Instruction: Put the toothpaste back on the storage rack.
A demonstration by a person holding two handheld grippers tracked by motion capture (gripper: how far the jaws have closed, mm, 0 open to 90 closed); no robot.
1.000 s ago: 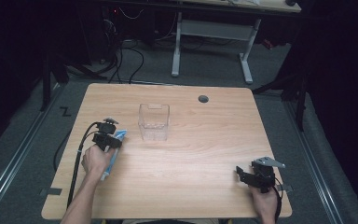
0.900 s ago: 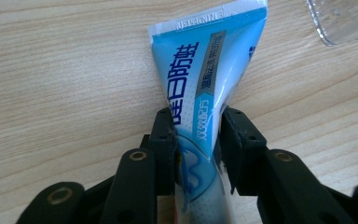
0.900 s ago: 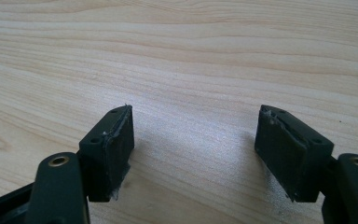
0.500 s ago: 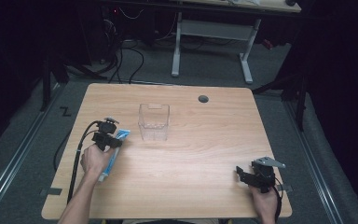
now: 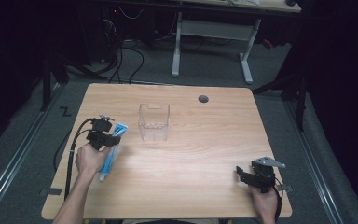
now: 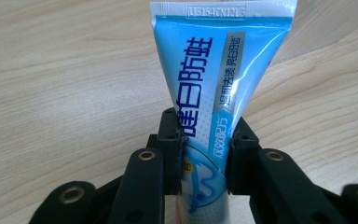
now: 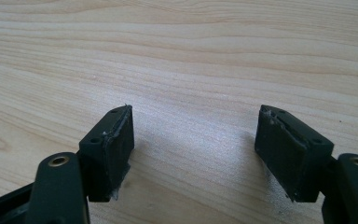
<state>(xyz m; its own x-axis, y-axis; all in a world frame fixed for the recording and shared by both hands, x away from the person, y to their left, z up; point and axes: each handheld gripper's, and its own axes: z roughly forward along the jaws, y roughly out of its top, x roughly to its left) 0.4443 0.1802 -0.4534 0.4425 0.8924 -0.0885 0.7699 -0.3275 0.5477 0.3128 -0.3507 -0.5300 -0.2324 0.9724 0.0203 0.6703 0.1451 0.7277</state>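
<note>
Listing, item by item, what sits at the light wooden table (image 5: pixel 200 154) with its pale grain and round cable hole (image 5: pixel 203 99). Item one: a light-blue plastic toothpaste tube (image 6: pixel 214 84) with white and dark-blue printed characters, a silver-grey side stripe and a flat crimped end pointing away from the camera in the left gripper view; in the high view the same tube (image 5: pixel 112 149) lies lengthwise near the table's left edge, its white cap end toward the person and partly hidden under the hand. Item two: the black two-jaw left gripper (image 6: pixel 204 149), jaws having just been closing and now clamped on the tube, one pad on each side of its lower body; in the high view it (image 5: pixel 108 138) is carried by the person's left hand (image 5: pixel 89 159), a black cable (image 5: pixel 71 154) trailing from it off the table's left side. Item three: a clear plastic rectangular container (image 5: pixel 154 122), open-topped, standing upright just right of the tube's far end, apart from it. Item four: the black two-jaw right gripper (image 7: pixel 193 149), jaws standing well apart over bare wood, nothing between the pads; in the high view it (image 5: pixel 249 175) sits near the table's front right corner, grey three-cornered plate (image 5: pixel 268 162) on top, held in the person's right hand (image 5: pixel 265 199), well apart from the tube and the container.
</note>
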